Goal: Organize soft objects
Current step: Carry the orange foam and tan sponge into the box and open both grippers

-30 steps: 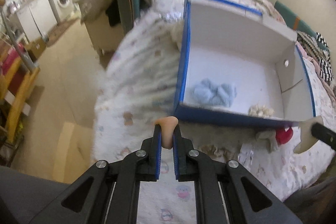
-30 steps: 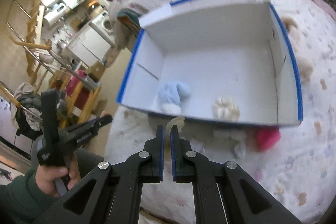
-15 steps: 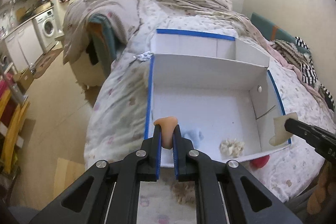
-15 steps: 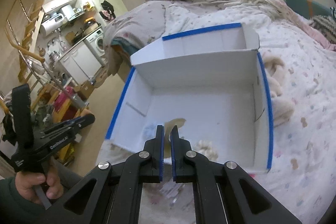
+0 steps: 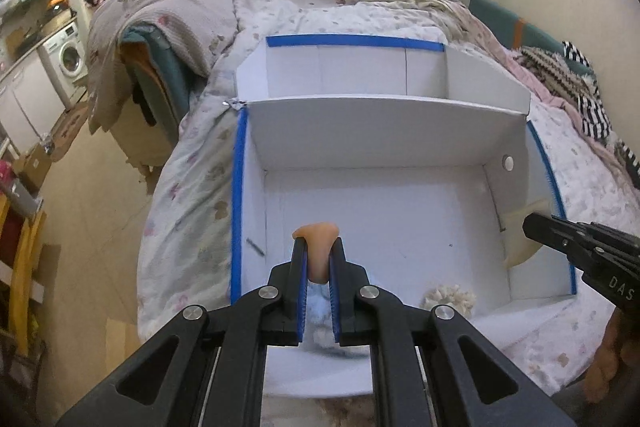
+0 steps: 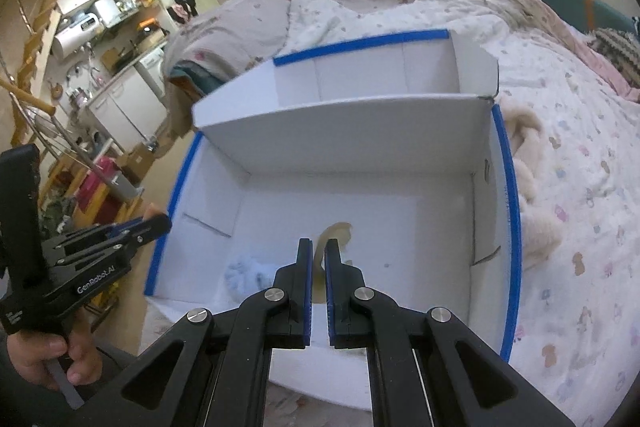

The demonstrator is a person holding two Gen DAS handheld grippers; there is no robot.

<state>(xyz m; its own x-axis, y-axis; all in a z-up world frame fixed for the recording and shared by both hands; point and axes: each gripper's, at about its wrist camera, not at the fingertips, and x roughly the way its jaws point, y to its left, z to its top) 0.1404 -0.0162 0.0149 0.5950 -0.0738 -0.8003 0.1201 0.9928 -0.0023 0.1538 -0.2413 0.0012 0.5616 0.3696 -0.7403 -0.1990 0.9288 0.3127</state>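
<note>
Bed (image 5: 192,195): soft quilted cover, small printed motifs. On it, white cardboard box (image 5: 384,131), blue-taped rims, lid flap upright. Inside: fluffy pale-blue piece (image 6: 242,273), frilly cream piece (image 5: 450,297). Left gripper (image 5: 317,251) over the box, pinching smooth orange soft piece (image 5: 318,239). Right gripper (image 6: 319,253) over the box, pinching thin beige piece (image 6: 334,231).

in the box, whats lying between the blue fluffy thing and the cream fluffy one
Nothing that shows: in the left wrist view the left tool covers most of the white box floor between the blue fluffy thing and the cream one.
</note>
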